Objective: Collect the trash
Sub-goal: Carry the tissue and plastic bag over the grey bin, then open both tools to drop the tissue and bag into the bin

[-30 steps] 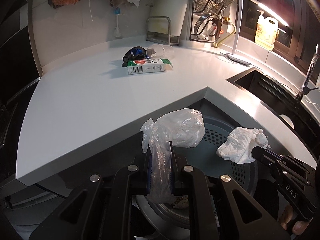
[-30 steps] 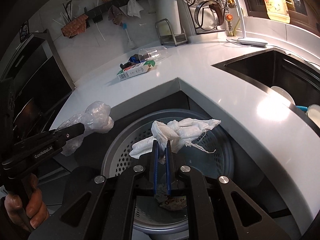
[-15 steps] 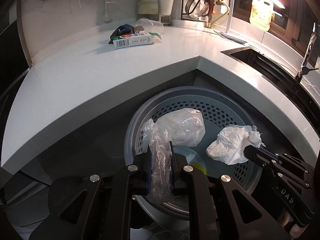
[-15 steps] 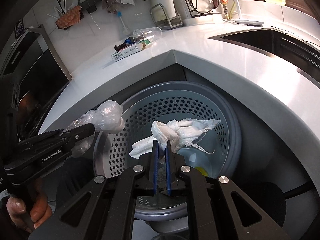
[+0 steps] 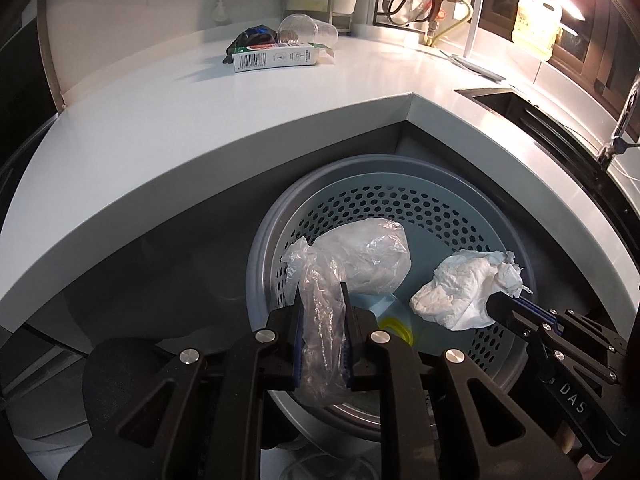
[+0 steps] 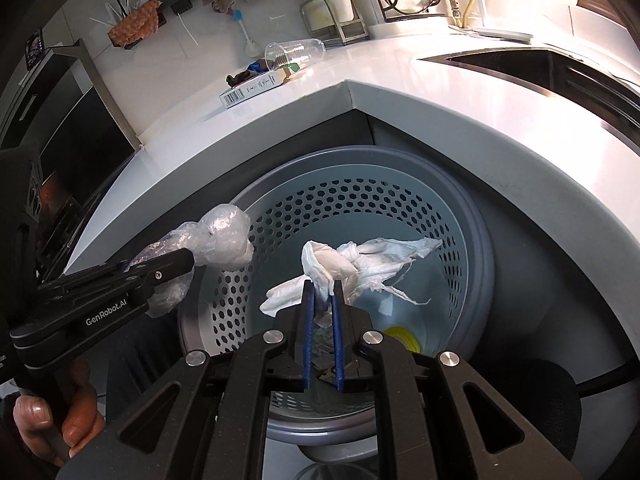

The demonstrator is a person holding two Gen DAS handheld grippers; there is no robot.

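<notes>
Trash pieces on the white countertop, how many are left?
3, clustered at the back: a white rectangular carton, a clear plastic cup on its side behind it, a dark crumpled wrapper beside it. More may be hidden.

both grippers lowered nearer the bin (image 5: pixel 400 184).

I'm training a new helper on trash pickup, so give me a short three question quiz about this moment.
1. True or false: the left gripper is empty.
2. What does the right gripper hold over the bin? A) carton B) crumpled tissue C) cup
3. Fill in: the clear cup on the counter lies on its ____.

Key:
1. False; its fingers pinch a plastic bag.
2. B, the crumpled tissue.
3. Side, beside the carton.
</notes>
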